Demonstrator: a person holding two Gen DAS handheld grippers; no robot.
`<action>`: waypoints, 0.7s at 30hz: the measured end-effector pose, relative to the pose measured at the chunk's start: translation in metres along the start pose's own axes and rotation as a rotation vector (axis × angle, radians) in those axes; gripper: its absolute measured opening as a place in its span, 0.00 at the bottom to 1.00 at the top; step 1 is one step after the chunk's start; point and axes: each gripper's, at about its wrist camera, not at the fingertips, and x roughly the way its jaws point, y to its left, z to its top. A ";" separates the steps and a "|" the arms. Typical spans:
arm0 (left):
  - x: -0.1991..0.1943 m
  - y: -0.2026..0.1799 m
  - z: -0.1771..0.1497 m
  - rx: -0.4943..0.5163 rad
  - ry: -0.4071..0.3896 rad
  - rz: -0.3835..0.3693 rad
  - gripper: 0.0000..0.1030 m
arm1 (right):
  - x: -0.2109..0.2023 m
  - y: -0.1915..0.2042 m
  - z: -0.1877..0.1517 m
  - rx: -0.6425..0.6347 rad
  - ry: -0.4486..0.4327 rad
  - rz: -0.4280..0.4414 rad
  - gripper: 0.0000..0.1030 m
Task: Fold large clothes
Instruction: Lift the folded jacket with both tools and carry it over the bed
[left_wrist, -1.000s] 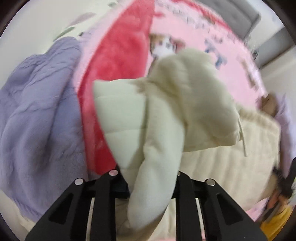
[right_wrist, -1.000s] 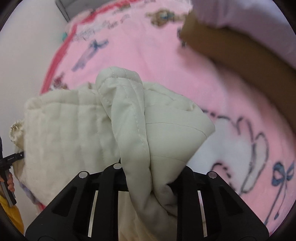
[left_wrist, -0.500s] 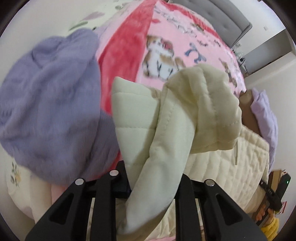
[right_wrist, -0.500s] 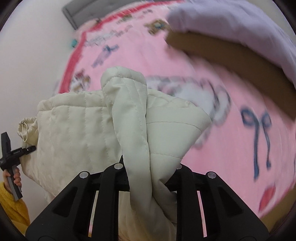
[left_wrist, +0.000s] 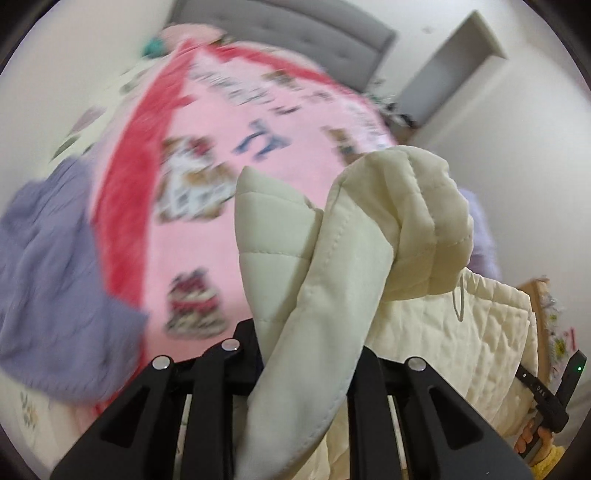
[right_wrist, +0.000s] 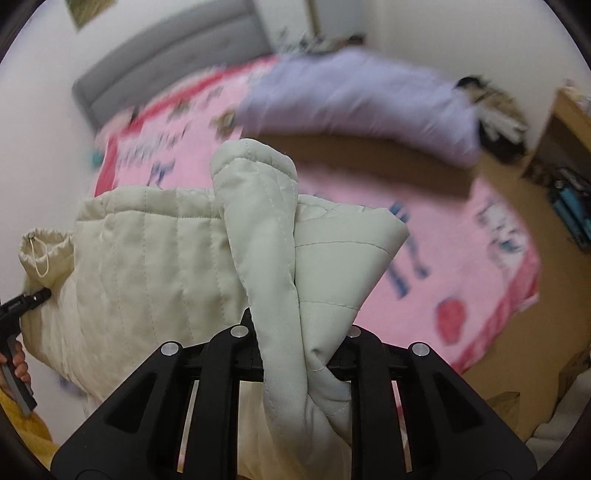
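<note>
A cream quilted jacket (left_wrist: 343, 266) hangs stretched between both grippers, lifted above a pink printed blanket (left_wrist: 221, 229). My left gripper (left_wrist: 303, 354) is shut on a bunched fold of the jacket, which spills out over its black fingers (left_wrist: 207, 373). In the right wrist view the same jacket (right_wrist: 155, 266) spreads to the left, and my right gripper (right_wrist: 295, 354) is shut on another bunched fold. The left gripper (right_wrist: 22, 302) shows at the far left edge there, gripped by a hand. The fingertips of both grippers are hidden by cloth.
A lilac garment (left_wrist: 55, 280) lies on the bed's left side, and another lilac piece (right_wrist: 354, 99) lies over a brown one (right_wrist: 388, 162) at the far side. A grey headboard (right_wrist: 166, 62) stands behind. A wooden shelf (right_wrist: 565, 155) is at the right.
Both grippers have risen and drawn back with the jacket, so more of the bed, the headboard and the room walls show. The grips on the jacket look unchanged.
</note>
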 end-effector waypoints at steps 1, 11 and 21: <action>0.001 -0.019 0.013 0.037 -0.017 -0.017 0.17 | -0.011 -0.008 0.012 -0.002 -0.032 -0.008 0.15; 0.033 -0.211 0.105 0.195 -0.218 -0.047 0.17 | -0.018 -0.123 0.152 -0.060 -0.256 0.042 0.16; 0.149 -0.387 0.219 0.240 -0.259 -0.047 0.17 | 0.052 -0.232 0.317 -0.056 -0.283 0.034 0.16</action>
